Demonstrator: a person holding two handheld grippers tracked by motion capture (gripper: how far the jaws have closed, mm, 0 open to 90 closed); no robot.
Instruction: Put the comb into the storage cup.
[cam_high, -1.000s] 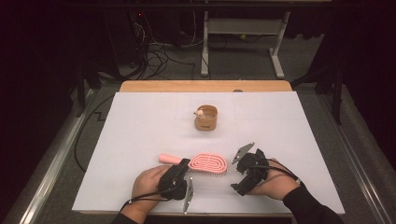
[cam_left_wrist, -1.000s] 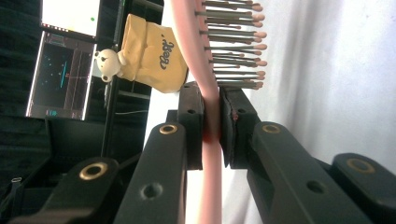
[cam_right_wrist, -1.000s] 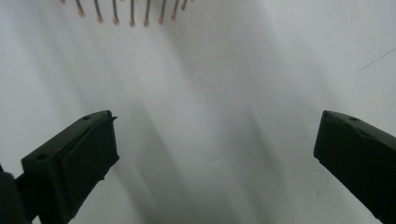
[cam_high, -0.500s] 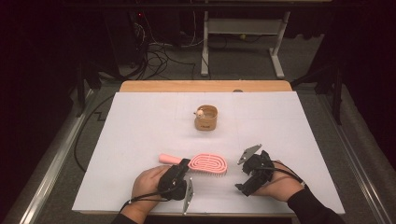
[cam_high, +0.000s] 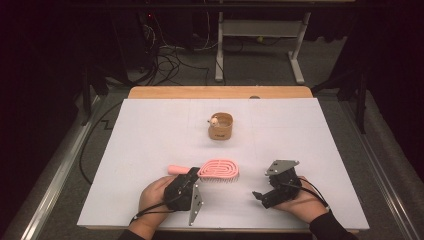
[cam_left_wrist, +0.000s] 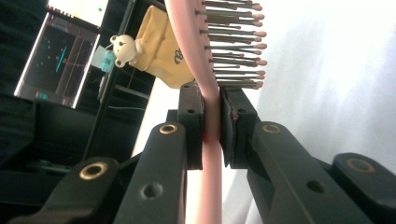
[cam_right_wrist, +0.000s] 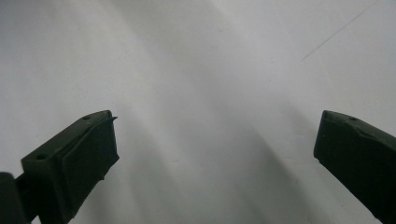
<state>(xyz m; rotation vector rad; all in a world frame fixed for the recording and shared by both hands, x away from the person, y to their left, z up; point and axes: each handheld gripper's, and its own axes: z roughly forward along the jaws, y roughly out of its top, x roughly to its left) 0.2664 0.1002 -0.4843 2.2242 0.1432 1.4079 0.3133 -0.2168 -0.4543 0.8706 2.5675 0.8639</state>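
Note:
A pink hairbrush (cam_high: 218, 170) lies bristles down near the table's front, its handle (cam_high: 176, 169) pointing left. My left gripper (cam_high: 194, 174) is shut on the brush's neck. In the left gripper view both pads (cam_left_wrist: 192, 121) press the pink stem (cam_left_wrist: 211, 116), and the bristles (cam_left_wrist: 233, 42) stick out to the right. My right gripper (cam_high: 262, 187) rests to the right of the brush, apart from it. Its jaws stand wide open over bare white table (cam_right_wrist: 215, 149) with nothing between them.
A small wooden cup (cam_high: 220, 126) with a little bear figure (cam_high: 214, 121) on its rim stands mid-table, beyond the brush; it also shows in the left gripper view (cam_left_wrist: 163, 46). The white table top (cam_high: 150, 150) ends just behind my hands. Cables and a desk frame lie past the far edge.
My right gripper has drawn away from the brush head, moving right and toward the near edge. The left gripper and the brush have stayed put.

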